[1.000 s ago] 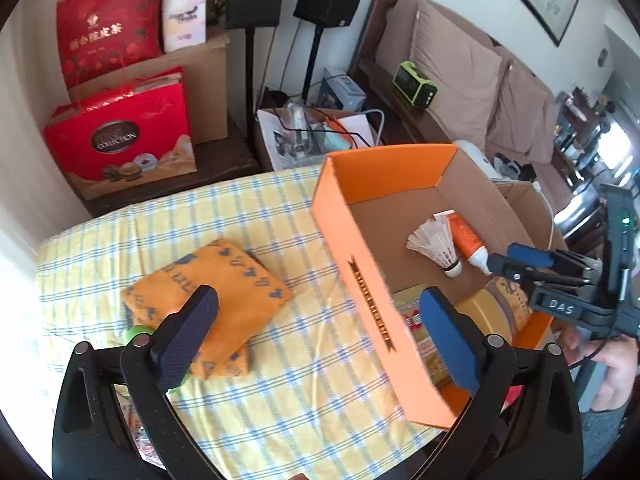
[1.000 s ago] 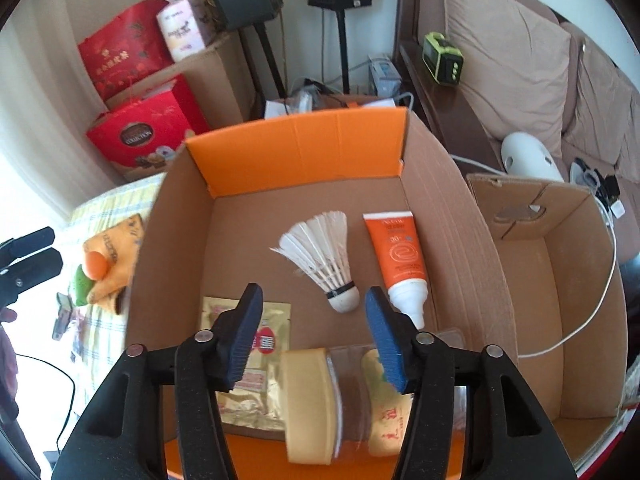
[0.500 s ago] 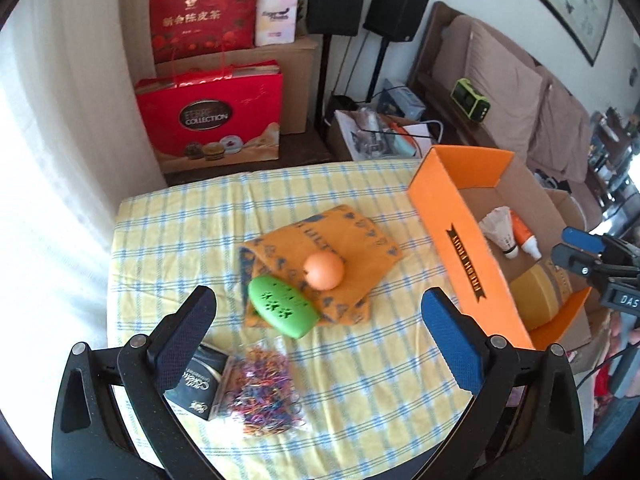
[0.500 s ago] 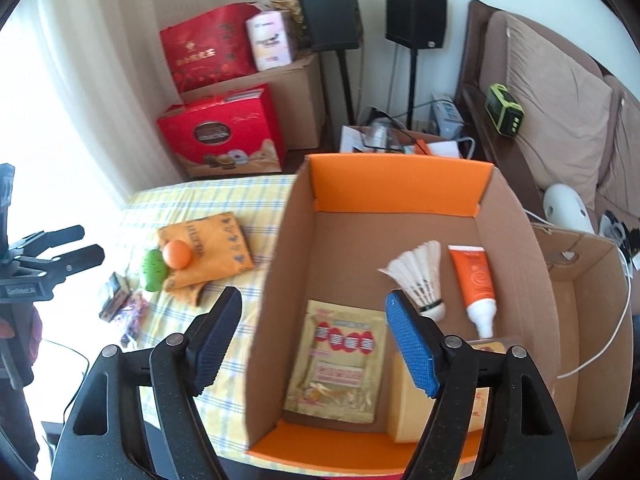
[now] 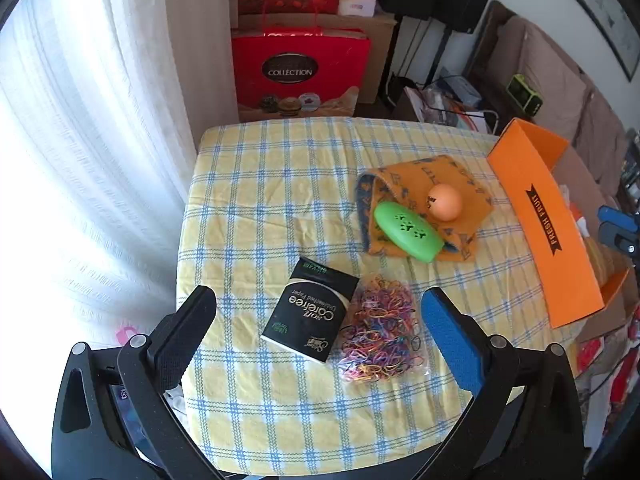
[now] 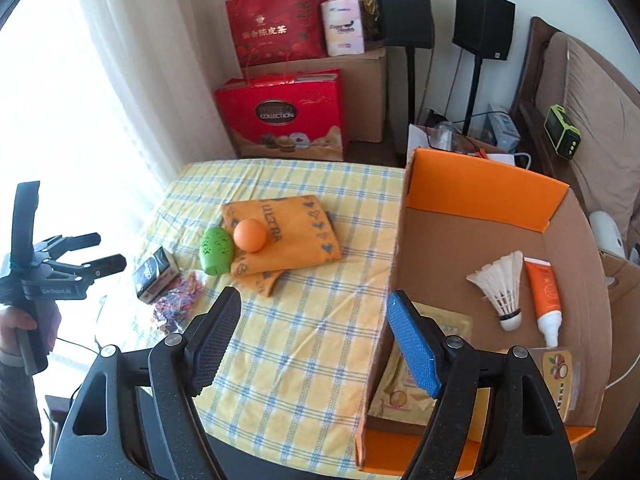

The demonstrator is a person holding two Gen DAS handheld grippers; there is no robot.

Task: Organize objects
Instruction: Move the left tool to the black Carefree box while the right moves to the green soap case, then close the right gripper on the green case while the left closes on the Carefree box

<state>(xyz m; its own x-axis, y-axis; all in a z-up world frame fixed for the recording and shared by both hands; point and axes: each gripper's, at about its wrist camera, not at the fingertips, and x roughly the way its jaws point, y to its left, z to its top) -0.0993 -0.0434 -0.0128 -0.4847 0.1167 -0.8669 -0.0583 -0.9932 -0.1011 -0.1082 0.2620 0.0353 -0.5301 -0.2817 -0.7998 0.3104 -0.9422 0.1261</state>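
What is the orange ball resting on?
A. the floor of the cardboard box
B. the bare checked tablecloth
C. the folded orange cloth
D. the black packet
C: the orange ball sits on the folded orange cloth, right beside the green case, well outside the box.

My left wrist view: steeply down, near the table (image 5: 248,184). My right: down over the orange box (image 6: 480,188). Shared: the checked tabletop.
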